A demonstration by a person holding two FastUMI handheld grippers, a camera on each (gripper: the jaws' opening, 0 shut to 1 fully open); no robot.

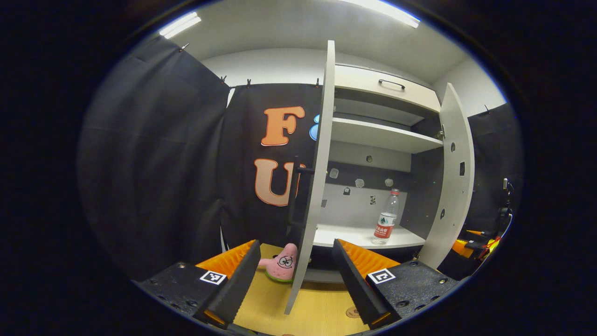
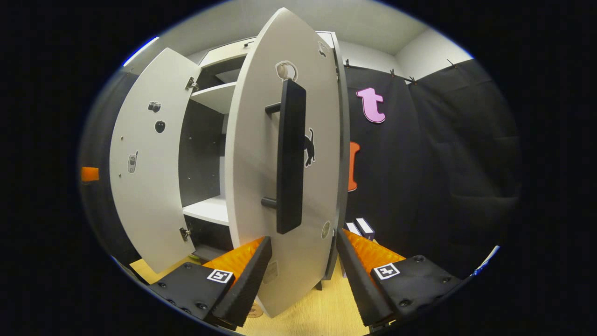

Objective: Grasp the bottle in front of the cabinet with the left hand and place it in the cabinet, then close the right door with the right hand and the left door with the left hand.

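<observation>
The bottle (image 1: 387, 218) stands upright on the lower shelf (image 1: 364, 237) of the cabinet (image 1: 387, 88), toward the right side of the compartment, clear with a red label and a red cap. Above it runs a second white shelf, and higher still a drawer front with a dark handle (image 1: 392, 84).

Both doors hang open. From the left gripper view the left door (image 1: 313, 186) is seen almost edge-on, its thin white edge running down between the two fingers of the left tongs (image 1: 296, 275); its black handle shows just to the left of the edge. The left tongs are spread wide and hold nothing, and I cannot tell whether either finger touches the door. The right door (image 1: 454, 177) swings out at the far side of the opening. A pink star-shaped plush toy (image 1: 282, 263) lies on the wooden table (image 1: 275, 303) just beside the left door's foot.

The right gripper view faces the outer side of the right door (image 2: 284, 186), with its long black handle (image 2: 290, 154) and a small cat sticker (image 2: 308, 148). The right tongs (image 2: 303, 275) gape wide either side of the door's lower edge, gripping nothing. Past it the left door's inner face (image 2: 144, 177) shows stickers and hinges, and two small boxes (image 2: 360, 228) sit by the black cloth wall.
</observation>
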